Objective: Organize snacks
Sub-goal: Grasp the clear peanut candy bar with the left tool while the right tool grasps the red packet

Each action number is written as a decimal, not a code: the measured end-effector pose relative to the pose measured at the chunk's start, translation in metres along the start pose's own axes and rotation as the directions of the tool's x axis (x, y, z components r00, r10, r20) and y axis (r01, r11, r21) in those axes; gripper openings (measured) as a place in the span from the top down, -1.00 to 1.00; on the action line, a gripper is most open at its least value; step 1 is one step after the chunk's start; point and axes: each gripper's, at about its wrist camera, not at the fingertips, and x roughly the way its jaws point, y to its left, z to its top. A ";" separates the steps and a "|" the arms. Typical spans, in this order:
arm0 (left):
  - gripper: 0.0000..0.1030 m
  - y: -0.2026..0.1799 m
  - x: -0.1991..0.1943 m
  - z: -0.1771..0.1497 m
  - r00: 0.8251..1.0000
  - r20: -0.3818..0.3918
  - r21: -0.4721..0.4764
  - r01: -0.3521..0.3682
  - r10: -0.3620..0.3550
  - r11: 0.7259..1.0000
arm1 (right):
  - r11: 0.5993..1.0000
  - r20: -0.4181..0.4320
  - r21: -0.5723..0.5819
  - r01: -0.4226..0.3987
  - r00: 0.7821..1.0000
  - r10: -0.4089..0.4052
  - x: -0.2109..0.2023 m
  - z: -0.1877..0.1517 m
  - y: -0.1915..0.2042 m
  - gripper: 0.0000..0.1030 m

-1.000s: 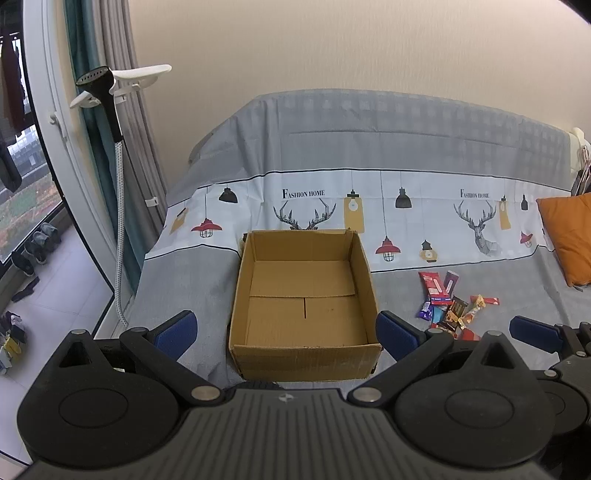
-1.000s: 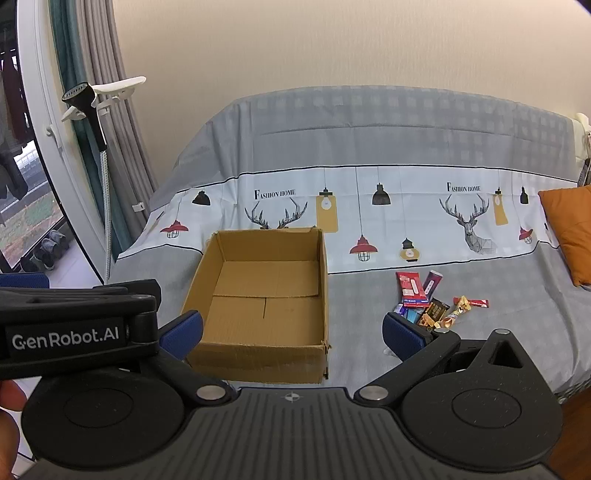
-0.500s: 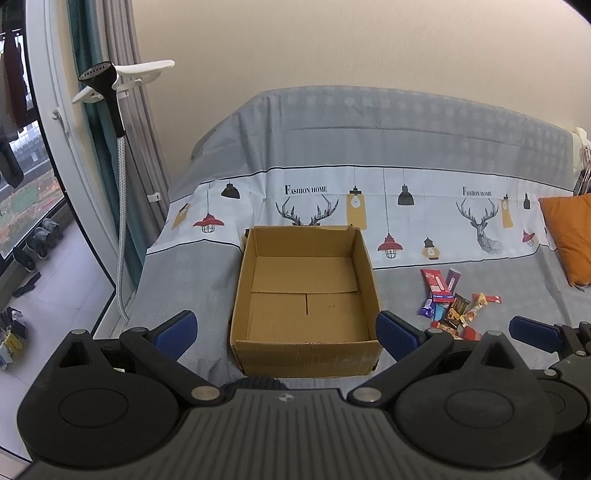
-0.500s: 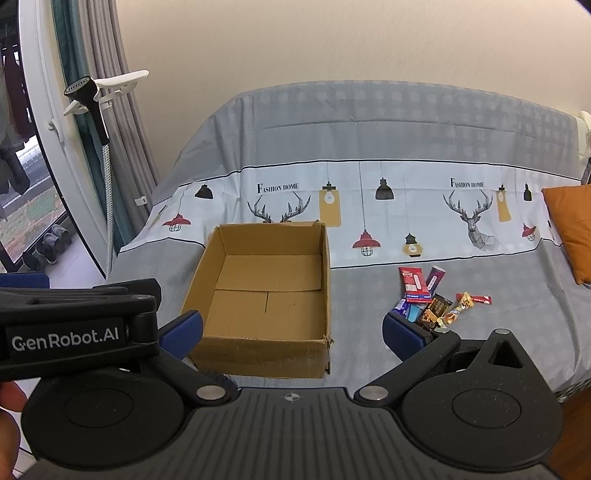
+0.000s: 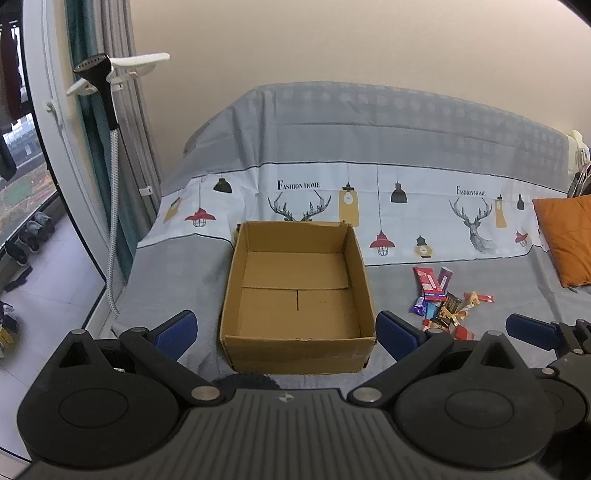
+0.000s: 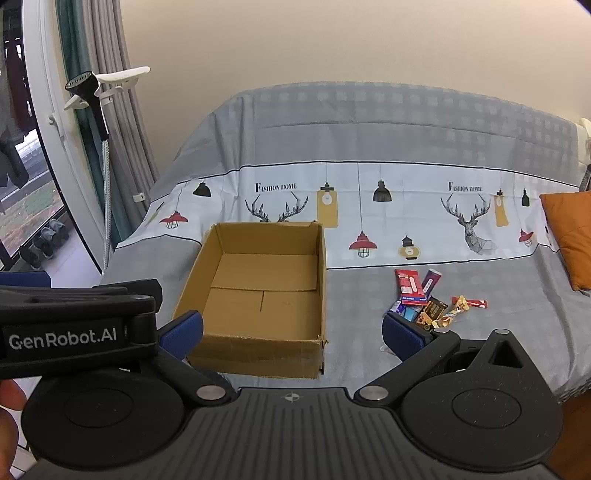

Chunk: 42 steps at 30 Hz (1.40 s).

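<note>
- Left gripper point(image 5: 286, 330): your blue-padded fingers point(image 5: 176, 332) stand wide apart with nothing between them; the near wall of the box shows in the gap.
- Right gripper point(image 6: 291, 332): your fingers point(image 6: 402, 334) are likewise spread wide and hold nothing. Its blue tip also shows at the right edge of the left wrist view.
- Cardboard box point(image 5: 297, 347): one, open-topped, upright on the covered sofa, directly ahead of your left gripper and ahead-left of your right. Inside, only the folded bottom flaps show.
- Snacks point(image 5: 441, 299): a small loose pile of wrapped bars and sweets on the grey seat, just to the right of the box and apart from it. In the right wrist view the pile point(image 6: 430, 301) lies just beyond your right-hand finger pad. A red packet point(image 6: 409, 286) and a purple one point(image 6: 431, 278) sit at the far side of the pile; a thin red bar point(image 6: 474, 303) lies at its right end.
- Sofa cover point(image 5: 369, 192): grey, with a white band printed with deer and lamps.
- Orange cushion point(image 5: 565, 238): at the right end of the sofa, well apart from the snacks.
- Garment steamer point(image 5: 99, 74): on a stand left of the sofa, beside the curtain point(image 5: 110, 33).
</note>
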 end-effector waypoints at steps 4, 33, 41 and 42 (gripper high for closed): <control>-1.00 -0.011 0.018 0.000 1.000 -0.022 0.009 0.012 -0.012 1.000 | 1.000 0.006 -0.007 -0.005 1.000 0.005 0.012 -0.002 -0.013 -0.99; -0.65 -0.256 0.434 -0.076 0.753 -0.486 -0.096 0.459 -0.444 0.883 | 0.923 -0.119 0.382 0.039 0.993 0.008 0.293 -0.127 -0.352 -0.31; -0.19 -0.270 0.476 -0.076 0.739 -0.492 -0.203 0.416 -0.460 0.886 | 0.907 -0.206 0.421 -0.002 0.974 0.097 0.335 -0.137 -0.348 0.11; -0.16 -0.269 0.476 -0.073 0.747 -0.490 -0.172 0.424 -0.450 0.889 | 0.912 -0.202 0.410 -0.007 0.974 0.099 0.335 -0.137 -0.346 0.16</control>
